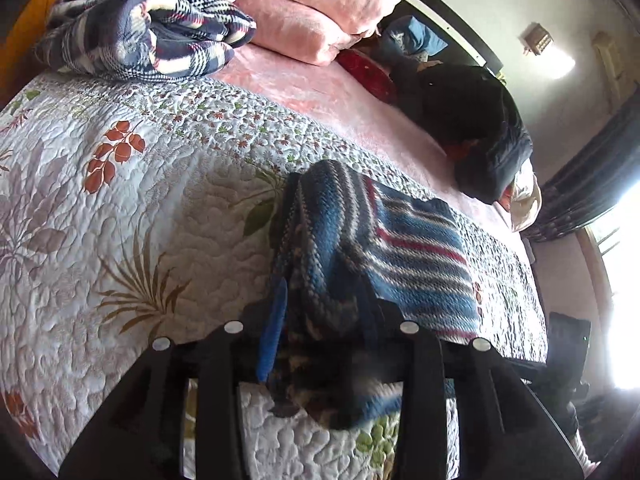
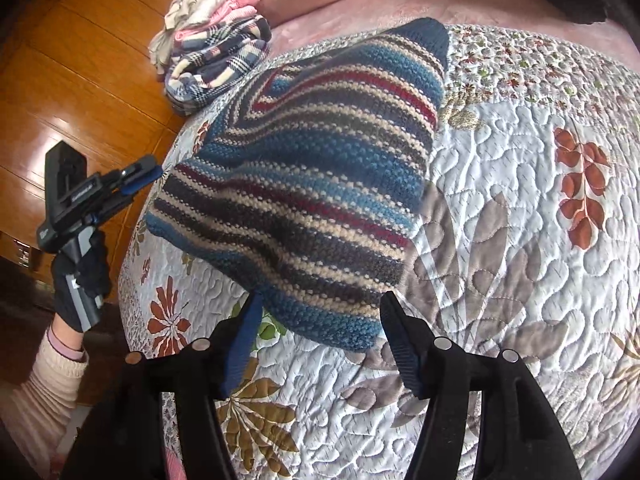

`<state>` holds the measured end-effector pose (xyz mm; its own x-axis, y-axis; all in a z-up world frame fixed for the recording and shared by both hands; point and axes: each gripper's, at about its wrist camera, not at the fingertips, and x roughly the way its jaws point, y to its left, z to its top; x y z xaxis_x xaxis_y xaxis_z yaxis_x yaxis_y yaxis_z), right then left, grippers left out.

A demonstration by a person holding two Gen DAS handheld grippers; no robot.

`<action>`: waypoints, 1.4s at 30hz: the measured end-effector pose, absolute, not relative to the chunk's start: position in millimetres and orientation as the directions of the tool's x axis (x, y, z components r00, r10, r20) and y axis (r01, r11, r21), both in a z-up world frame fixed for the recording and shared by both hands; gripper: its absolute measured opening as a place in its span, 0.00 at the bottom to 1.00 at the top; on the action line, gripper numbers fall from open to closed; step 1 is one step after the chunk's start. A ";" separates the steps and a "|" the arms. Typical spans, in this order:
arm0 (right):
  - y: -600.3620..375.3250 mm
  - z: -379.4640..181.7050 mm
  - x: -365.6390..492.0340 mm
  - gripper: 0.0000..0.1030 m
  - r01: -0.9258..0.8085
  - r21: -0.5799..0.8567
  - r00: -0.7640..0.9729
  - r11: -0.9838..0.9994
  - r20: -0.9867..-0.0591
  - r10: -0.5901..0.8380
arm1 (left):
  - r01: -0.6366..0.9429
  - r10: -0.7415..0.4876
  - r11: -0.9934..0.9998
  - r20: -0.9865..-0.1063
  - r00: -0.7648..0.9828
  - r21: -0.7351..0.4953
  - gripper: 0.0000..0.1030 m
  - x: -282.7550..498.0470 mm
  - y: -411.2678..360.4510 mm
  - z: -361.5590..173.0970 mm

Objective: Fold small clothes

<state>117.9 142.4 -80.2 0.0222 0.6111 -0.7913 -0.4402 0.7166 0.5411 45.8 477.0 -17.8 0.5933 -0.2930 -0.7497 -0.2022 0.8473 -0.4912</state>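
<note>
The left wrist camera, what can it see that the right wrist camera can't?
Only the left wrist view shows a red cushion, dark bedding and a bright window. Only the right wrist view shows the left gripper, a gloved hand and wooden panels. Both show the striped knitted garment, floral quilt and plaid blanket.

Striped knit (image 2: 304,184) lies on the quilt (image 2: 520,280), centre frame. Right gripper (image 2: 320,316) at 6 o'clock, jaws spread, straddling the knit's near edge. Left gripper (image 2: 150,174) at 9 o'clock pinches the knit's corner. Folded pile (image 2: 216,60) at 11 o'clock.
</note>
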 end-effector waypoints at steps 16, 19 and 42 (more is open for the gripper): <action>144.9 -98.5 119.8 0.62 -0.375 0.592 -0.016 0.713 -0.773 0.634 | -0.205 -0.391 0.806 -0.760 0.519 -0.555 0.12 38.2 459.3 -54.6; 148.4 -99.1 120.4 0.62 -0.383 0.592 -0.020 0.709 -0.773 0.634 | -0.222 -0.411 0.773 -0.736 0.538 -0.594 0.11 28.3 473.3 -59.4; 148.4 -101.6 121.7 0.61 -0.397 0.565 -0.015 0.724 -0.792 0.610 | -0.204 -0.365 0.822 -0.768 0.526 -0.531 0.42 30.7 476.1 -52.1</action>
